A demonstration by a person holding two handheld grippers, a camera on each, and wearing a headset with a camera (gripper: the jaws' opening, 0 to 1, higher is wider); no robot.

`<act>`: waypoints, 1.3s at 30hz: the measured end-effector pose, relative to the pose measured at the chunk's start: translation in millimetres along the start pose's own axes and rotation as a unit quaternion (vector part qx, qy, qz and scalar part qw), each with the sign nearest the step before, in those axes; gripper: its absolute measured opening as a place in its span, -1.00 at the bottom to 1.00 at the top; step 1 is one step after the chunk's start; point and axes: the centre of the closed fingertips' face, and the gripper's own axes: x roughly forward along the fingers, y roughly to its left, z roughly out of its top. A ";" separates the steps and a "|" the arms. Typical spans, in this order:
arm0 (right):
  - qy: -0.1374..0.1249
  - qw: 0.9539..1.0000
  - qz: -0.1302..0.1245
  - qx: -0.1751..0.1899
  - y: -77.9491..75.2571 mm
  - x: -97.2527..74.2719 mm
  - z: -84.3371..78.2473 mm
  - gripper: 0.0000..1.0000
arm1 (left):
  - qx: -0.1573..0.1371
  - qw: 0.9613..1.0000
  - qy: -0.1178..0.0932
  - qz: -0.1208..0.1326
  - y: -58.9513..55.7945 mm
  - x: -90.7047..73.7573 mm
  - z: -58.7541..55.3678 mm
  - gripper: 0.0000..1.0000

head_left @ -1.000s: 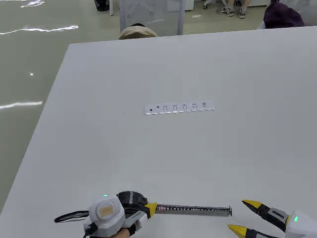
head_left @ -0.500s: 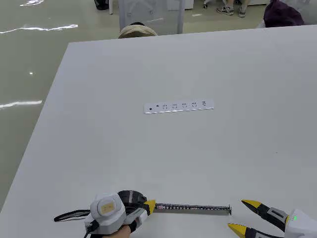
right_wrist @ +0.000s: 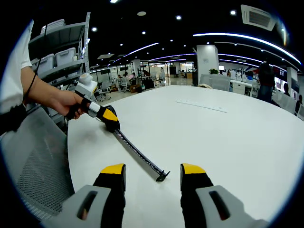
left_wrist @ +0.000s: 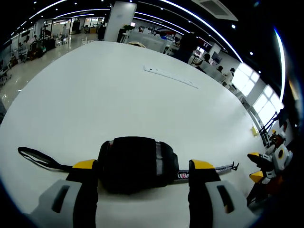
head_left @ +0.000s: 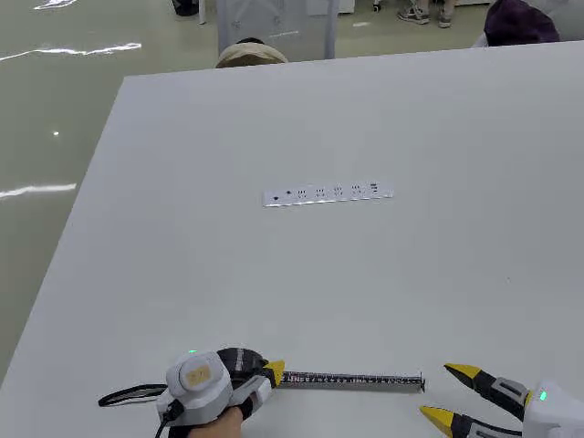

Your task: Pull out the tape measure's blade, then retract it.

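Clamping the black tape measure (left_wrist: pixel 133 154) by its case between yellow-tipped jaws, the left gripper (left_wrist: pixel 143 166) rests near the front edge of the white table (head_left: pixel 365 274). The blade (head_left: pixel 351 379) lies extended flat toward the right gripper (right_wrist: pixel 153 170), whose jaws stand wide apart and empty, just short of the end hook (right_wrist: pixel 163 176).

Open office: desks (right_wrist: pixel 216 81), shelving (right_wrist: pixel 61 50), striplights (right_wrist: pixel 237 35)

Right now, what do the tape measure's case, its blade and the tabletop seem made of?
Case: matte black, probably rubber-coated plastic, with a grey band. Blade: thin stiff strip with printed marks, likely metal. Tabletop: smooth matte white, perhaps laminate.
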 end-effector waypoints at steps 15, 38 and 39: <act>0.003 1.000 -0.001 0.002 -1.2 0.7 -3.7 -0.11 | -0.007 1.000 0.001 0.028 5.4 2.1 0.2 0.44; 0.005 1.000 0.004 0.002 -4.1 4.0 -5.1 -0.15 | 0.005 0.999 0.001 0.042 9.4 2.6 -0.5 0.34; 0.005 1.000 0.005 0.002 -3.7 4.0 -5.4 -0.16 | 0.005 0.999 0.001 0.041 9.4 2.6 -0.5 0.34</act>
